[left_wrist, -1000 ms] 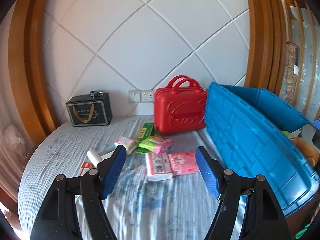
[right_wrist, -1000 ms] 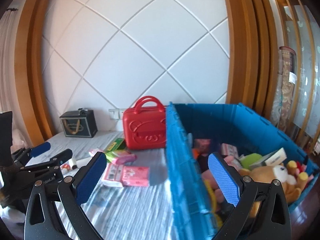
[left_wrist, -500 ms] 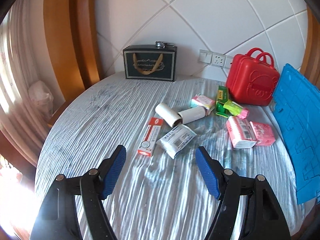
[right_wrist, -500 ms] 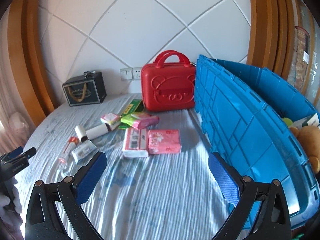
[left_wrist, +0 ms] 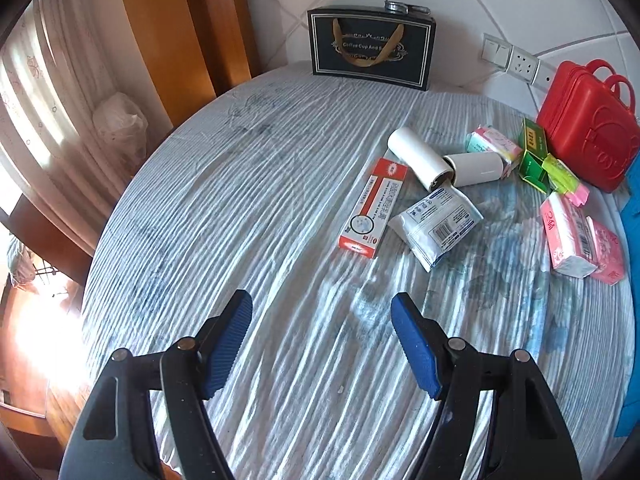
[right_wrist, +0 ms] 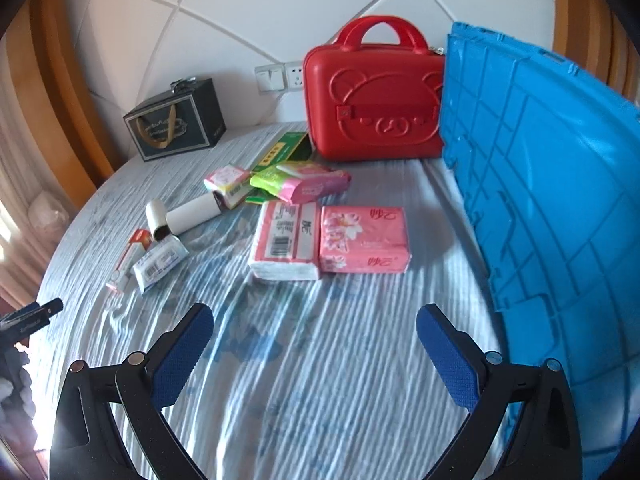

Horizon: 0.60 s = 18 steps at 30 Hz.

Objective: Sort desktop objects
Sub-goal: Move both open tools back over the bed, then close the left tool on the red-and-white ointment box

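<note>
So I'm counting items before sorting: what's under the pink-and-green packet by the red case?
The pink-and-green packet lies across a flat green box, whose near end pokes out below it. Anything else beneath is covered.

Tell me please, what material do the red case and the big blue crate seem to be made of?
Red case: looks like hard moulded plastic with a slightly glossy finish; a bear face is embossed in its shell. Blue crate: probably rigid plastic, matte, judging by the moulded ribs across its wall.
</note>
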{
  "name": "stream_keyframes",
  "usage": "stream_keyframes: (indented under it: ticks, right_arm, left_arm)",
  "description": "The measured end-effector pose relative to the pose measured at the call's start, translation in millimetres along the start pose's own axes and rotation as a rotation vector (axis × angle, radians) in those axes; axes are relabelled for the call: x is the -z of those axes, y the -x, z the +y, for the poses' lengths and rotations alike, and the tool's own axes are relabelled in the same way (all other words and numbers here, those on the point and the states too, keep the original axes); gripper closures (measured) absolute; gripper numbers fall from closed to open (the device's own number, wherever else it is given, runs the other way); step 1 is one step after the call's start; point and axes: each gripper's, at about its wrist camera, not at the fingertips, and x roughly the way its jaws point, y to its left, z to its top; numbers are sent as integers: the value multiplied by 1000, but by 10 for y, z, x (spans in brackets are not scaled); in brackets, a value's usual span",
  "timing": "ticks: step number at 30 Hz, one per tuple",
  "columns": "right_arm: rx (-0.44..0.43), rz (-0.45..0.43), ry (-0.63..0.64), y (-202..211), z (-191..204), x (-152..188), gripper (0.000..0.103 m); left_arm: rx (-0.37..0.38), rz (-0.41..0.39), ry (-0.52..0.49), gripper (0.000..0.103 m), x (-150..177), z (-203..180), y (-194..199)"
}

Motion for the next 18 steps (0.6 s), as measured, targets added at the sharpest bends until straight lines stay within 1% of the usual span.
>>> stream_keyframes:
  ticks: [2,5,7,10,13,16,18]
  right_arm:
    - [-11,38,-4,-208,29,-13,0]
    - [-49,81,3,-420,169,-45,0]
    - [-31,90,42,-538,315,-80,0]
    - [-5,108,42,-715,529,-113,0]
    - [-17,140,14,-886,793,-133,0]
    - [10,173,6,-1043,1117,-160,0]
    - [22,188,-3,-1138,1303,-186,0]
  left_arm:
    - [-11,20,0,32,-5,19,-68]
    - [2,51,31,32,-77,103,-203]
    - [20,76,32,32,-166,129,-330]
    - [43,76,-25,32,-338,97,-523]
    - [104,77,-83,32,-584,32,-785]
    - [150,102,-159,32,-841,-116,-1117]
    - [154,111,-213,32,-967,-247,-1323]
